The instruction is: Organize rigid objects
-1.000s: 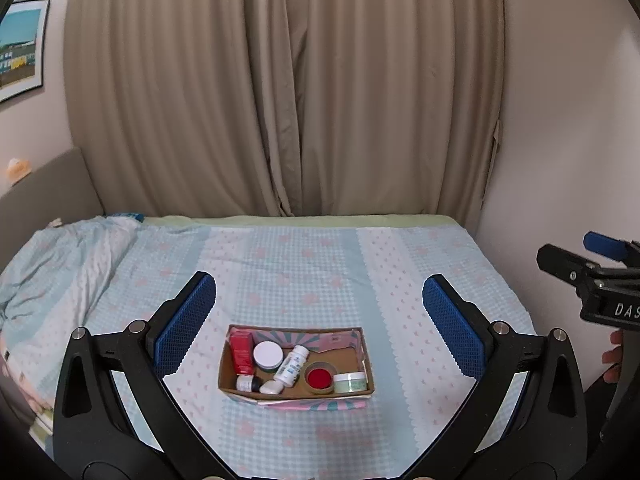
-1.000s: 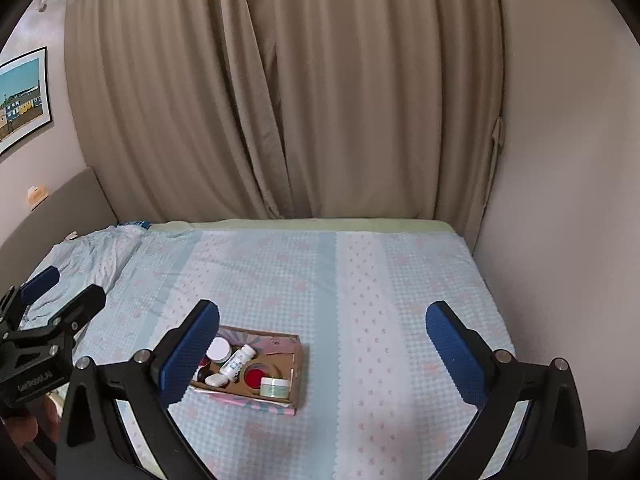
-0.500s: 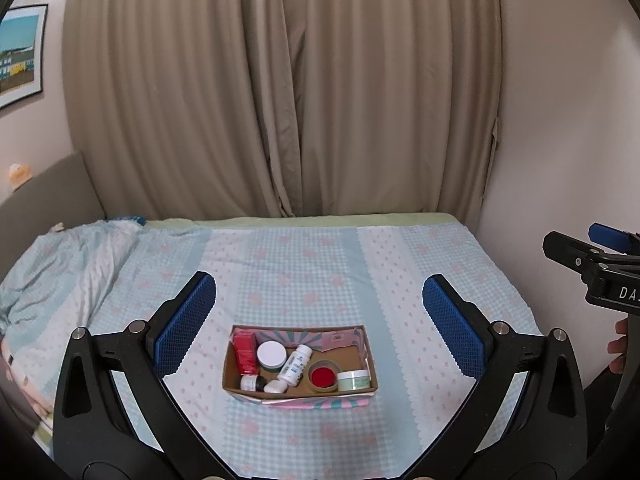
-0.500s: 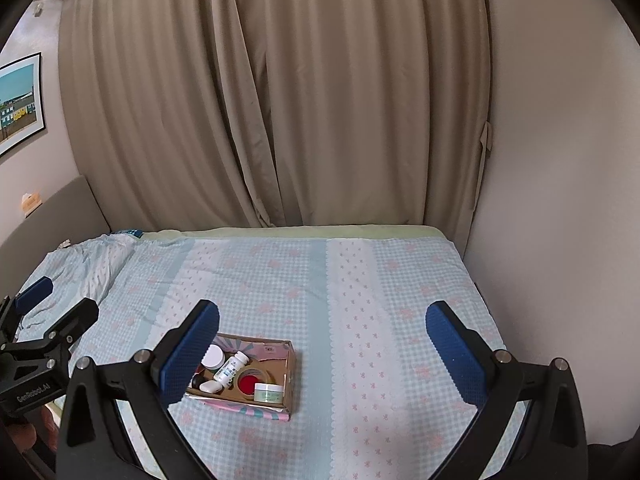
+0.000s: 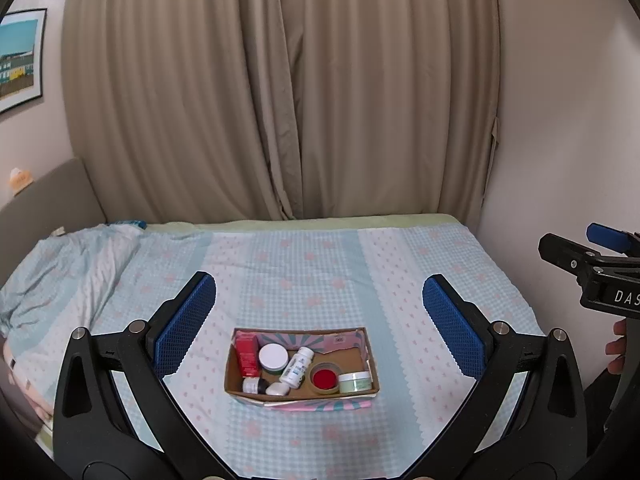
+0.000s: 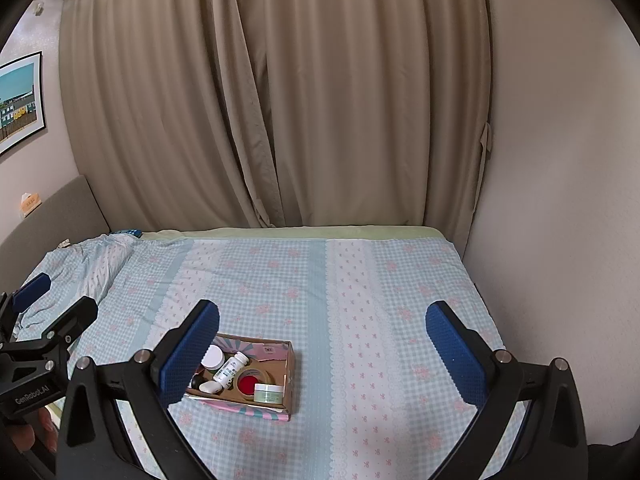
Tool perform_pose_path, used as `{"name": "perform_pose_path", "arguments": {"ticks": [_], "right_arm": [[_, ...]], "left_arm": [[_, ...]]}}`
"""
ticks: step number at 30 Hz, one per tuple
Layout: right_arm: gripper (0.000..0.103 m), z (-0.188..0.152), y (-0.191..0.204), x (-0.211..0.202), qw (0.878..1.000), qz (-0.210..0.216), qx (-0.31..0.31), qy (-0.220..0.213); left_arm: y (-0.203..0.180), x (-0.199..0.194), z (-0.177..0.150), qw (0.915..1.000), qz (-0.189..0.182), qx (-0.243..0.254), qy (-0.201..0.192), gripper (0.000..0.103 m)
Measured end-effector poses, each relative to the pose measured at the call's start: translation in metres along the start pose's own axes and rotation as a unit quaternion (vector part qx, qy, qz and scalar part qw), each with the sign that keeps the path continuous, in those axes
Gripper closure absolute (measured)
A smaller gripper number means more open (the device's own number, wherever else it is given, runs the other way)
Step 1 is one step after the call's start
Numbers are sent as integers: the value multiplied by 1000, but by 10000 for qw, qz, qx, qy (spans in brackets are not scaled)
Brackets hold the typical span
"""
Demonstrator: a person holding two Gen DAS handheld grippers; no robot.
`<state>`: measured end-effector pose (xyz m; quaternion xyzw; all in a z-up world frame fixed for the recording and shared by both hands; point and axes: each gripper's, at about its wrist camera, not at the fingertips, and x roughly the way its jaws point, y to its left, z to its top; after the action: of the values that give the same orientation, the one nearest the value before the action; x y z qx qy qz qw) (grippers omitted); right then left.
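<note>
Both the left gripper [image 5: 319, 322] and right gripper [image 6: 323, 343] hang spread wide, holding nothing, above the bed [image 5: 320, 264]. The cardboard box [image 5: 302, 394] (jars, bottles, perhaps tape inside) sits toward the bed's near edge.

In the right wrist view, the left end of the cardboard box [image 6: 289, 364] is covered by a pad of the right claw [image 6: 322, 354], so the red carton [image 5: 247, 356] seen from the left wrist cannot be made out there. The print on the white bottle [image 5: 296, 366] is too small to be read. The framed picture [image 5: 18, 58] is cut off by the edge.
</note>
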<state>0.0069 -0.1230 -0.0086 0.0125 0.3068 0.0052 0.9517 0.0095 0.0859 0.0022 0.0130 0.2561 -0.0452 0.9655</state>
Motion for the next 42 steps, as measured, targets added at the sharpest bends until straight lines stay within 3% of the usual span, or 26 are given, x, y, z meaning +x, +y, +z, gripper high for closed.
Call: {"name": "perform_pose_path", "arguments": {"ticks": [31,42], "right_arm": [[0,1,1,2,10000,10,5,2],[0,1,1,5,10000,0,-17,20]], "left_arm": [[4,3,-2,10000,5,-1,24,0],[-7,-3,-6,9994,207,250,-152,0]]}}
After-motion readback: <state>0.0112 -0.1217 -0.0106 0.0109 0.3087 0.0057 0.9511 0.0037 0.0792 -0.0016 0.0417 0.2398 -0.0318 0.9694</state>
